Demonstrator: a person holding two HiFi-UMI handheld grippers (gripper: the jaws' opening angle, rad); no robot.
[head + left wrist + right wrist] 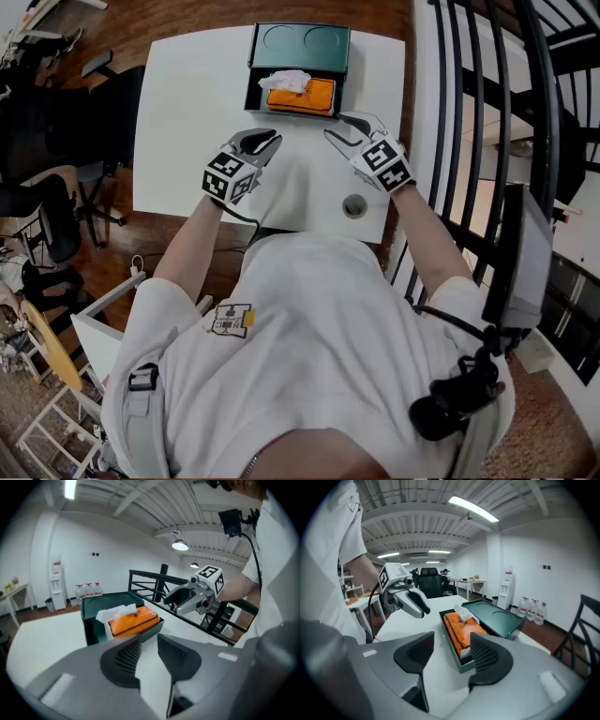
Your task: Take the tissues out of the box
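Observation:
A dark green box stands open at the far side of the white table, its lid folded back. Inside lies an orange tissue pack with a white tissue sticking up from its left end. My left gripper hovers just in front of the box, jaws a narrow gap apart with nothing between them. My right gripper sits at the box's front right corner, open wider and empty. The left gripper view shows the pack and tissue ahead; the right gripper view shows the pack beyond its jaws.
A round cable hole sits in the table near my right forearm. A black railing runs along the table's right side. Office chairs stand on the wooden floor to the left.

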